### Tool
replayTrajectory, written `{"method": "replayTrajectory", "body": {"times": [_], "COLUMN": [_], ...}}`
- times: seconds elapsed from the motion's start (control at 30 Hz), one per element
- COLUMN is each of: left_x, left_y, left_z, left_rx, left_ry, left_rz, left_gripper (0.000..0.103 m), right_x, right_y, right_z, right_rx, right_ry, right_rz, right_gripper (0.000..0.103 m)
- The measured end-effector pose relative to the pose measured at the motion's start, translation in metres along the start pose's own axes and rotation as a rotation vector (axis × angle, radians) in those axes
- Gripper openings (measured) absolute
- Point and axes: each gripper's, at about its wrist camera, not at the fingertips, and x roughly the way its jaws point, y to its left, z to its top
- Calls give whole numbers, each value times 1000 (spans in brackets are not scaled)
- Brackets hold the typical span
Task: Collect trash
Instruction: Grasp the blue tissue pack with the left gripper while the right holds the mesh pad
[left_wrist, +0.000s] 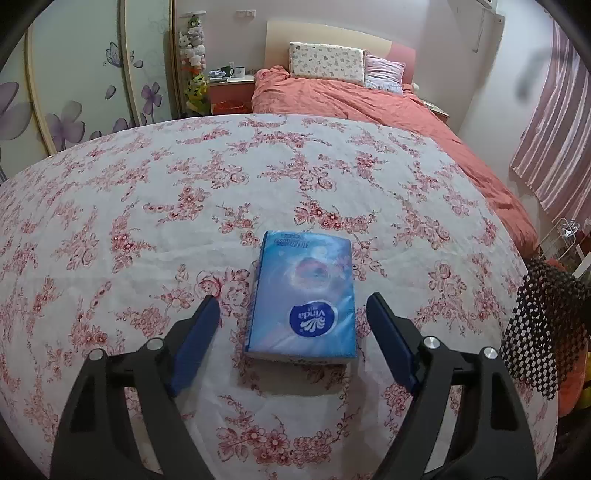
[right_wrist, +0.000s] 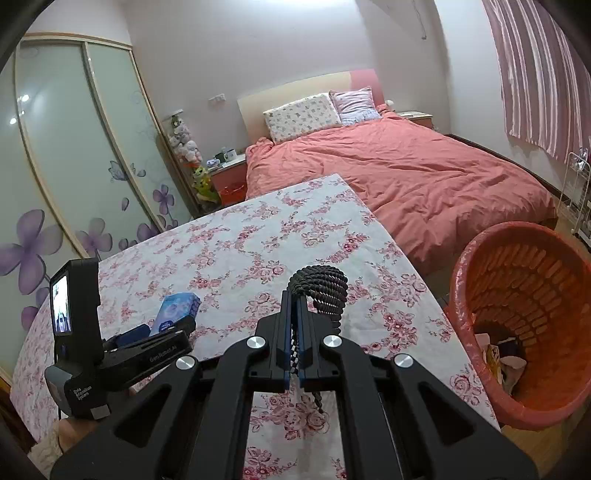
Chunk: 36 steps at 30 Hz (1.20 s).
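A blue Vinda tissue pack (left_wrist: 303, 295) lies flat on the floral tablecloth (left_wrist: 147, 206). My left gripper (left_wrist: 293, 308) is open, its blue pads on either side of the pack's near half, not touching it. It also shows in the right wrist view (right_wrist: 162, 332), with the tissue pack (right_wrist: 177, 306) beyond it. My right gripper (right_wrist: 296, 306) is shut on a black mesh piece (right_wrist: 325, 291) that sticks up above the fingertips, held over the table. The mesh also shows at the right edge of the left wrist view (left_wrist: 543, 325). An orange waste basket (right_wrist: 524, 317) stands right of the table with some trash inside.
A bed with a salmon duvet (right_wrist: 406, 173) lies beyond the table. A wardrobe with flower-printed sliding doors (right_wrist: 74, 166) is on the left. A nightstand with mugs (right_wrist: 229, 162) stands by the bed. A white wire rack (right_wrist: 576, 192) is at far right.
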Motion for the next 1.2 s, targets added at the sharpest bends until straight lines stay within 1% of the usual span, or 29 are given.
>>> {"method": "replayTrajectory", "body": {"times": [0.07,0.13,0.23,0.27,0.47,0.67,0.87,1.2], "left_x": [2,2,2,2,-2,-24,-56,-106], "left_y": [-2,-4,-6,-7,-5,-8,-27,-76], "left_z": [1,2,3,4,2,1,-2,-6], "left_rx": [2,5,17,23,22,33,73,155], "left_ry": [3,2,-2,-6,-13,-51,-97,-162], "left_rz": [2,6,19,18,13,-10,-69,-206], "left_gripper": [80,77,61,52,51,51,51,51], "right_x": [-1,-1,-2,-2,-9,-22,-39,-75], "right_y": [-1,-3,-5,-6,-12,-18,-27,-52], "right_z": [-1,-2,-2,-2,-2,1,4,6], "right_rx": [0,2,6,7,12,21,22,36], "right_ry": [0,0,-1,-2,-16,-42,-78,-160], "right_rz": [0,-1,-3,-3,-3,-7,-19,-77], "right_gripper": [3,3,3,3,3,3,3,2]}}
